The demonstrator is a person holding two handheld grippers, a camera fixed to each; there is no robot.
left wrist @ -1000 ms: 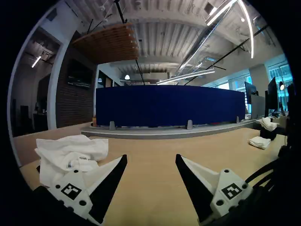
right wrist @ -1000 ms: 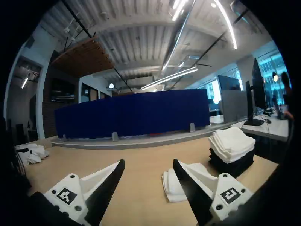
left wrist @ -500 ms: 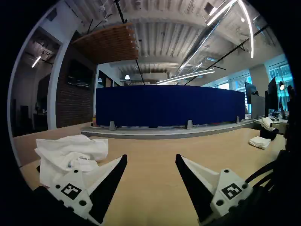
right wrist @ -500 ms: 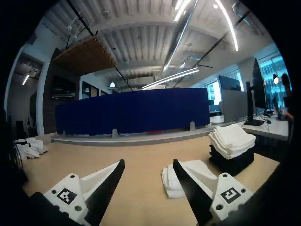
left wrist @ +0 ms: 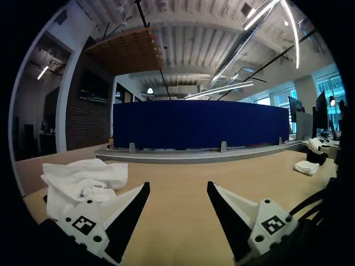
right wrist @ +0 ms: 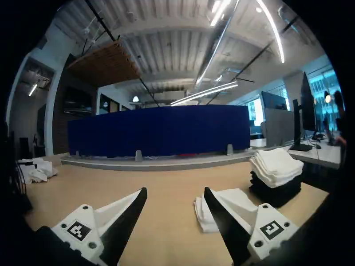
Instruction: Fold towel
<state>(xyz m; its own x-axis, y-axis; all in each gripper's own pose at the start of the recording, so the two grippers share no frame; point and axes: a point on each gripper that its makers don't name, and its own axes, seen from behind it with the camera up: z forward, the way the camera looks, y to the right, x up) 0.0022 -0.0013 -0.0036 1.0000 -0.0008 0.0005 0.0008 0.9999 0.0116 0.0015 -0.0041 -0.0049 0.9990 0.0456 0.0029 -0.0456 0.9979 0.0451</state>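
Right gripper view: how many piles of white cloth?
3: a crumpled heap far left, a folded pile nearest the camera, a stack atop black cloth at right. More may be hidden.

A blue partition [left wrist: 195, 124] backs a wooden desk [left wrist: 177, 177] under strip lights [left wrist: 219, 88], an exposed ceiling [left wrist: 195, 44] and bright windows [left wrist: 330, 84].
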